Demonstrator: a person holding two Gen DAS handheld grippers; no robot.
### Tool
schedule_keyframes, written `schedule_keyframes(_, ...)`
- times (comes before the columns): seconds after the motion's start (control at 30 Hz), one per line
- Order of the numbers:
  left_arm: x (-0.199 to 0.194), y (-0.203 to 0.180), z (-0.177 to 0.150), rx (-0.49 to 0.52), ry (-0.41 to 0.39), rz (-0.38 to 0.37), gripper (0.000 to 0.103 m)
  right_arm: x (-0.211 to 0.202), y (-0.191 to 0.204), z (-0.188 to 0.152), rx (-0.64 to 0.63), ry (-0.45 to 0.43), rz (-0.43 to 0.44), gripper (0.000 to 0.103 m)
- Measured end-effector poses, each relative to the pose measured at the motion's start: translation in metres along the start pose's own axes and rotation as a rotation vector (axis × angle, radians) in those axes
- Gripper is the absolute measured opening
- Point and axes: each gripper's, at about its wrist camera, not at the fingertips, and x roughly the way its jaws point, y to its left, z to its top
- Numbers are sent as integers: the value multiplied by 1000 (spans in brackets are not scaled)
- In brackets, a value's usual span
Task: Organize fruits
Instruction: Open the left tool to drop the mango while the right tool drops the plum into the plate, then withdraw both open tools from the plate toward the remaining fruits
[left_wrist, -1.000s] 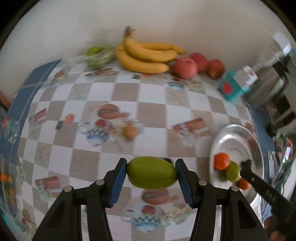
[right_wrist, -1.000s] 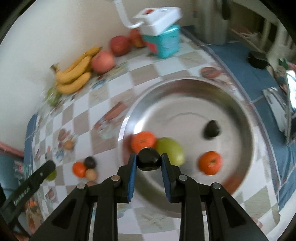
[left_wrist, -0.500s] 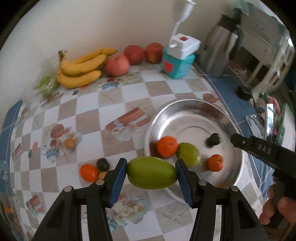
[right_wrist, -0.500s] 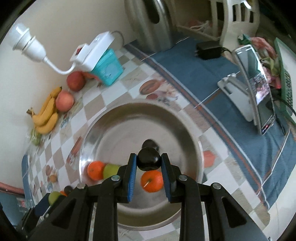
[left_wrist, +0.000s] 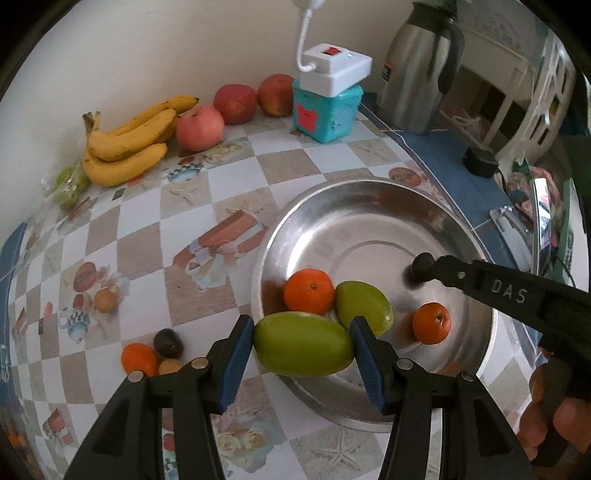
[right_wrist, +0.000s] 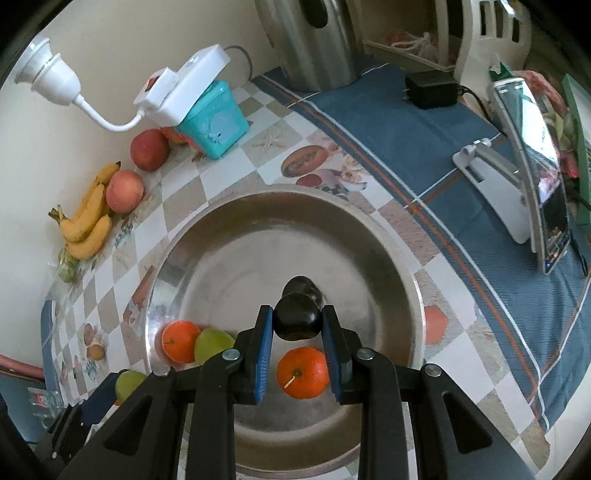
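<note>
Mango (left_wrist: 303, 343) clamped between left gripper (left_wrist: 302, 349) pads, long axis across the frame, ends against the pads, low centre, over the near rim of the bowl (left_wrist: 369, 206). Plum (right_wrist: 297, 317) pinched in right gripper (right_wrist: 296, 332), low centre of right view, above bowl floor. Behind it, second plum (right_wrist: 301, 286) lying in bowl; orange (right_wrist: 303, 373) just below the jaws. Second orange (left_wrist: 309, 291) touching second mango (left_wrist: 364, 306), left part of bowl. Only in left view: orange, dark fruit and small tan fruit (left_wrist: 168, 366) on cloth, lower left. Only in right view: phone (right_wrist: 543, 177) on stand, right edge. Far back, upper left: bananas (left_wrist: 129, 144), apples (left_wrist: 199, 127).
</note>
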Motion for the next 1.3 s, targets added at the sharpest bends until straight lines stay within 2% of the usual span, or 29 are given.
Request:
schedule_keyframes(0.37,14,-6,-2,36,-3,10,57,21,13,-8,-55,45,-18,28)
schedule_keyframes(0.9,18,-9,-2,46,19,2,58,23,17,-7,-78,63,-19,28)
schedule_keyframes(1.07,13,-8,-1,42,13,-8,63,18,21,-5,-88,46,-26,39)
schedule_keyframes(1.3,4,3,5,-3,0,-17,63,2,25,0,-101,0,-31,39)
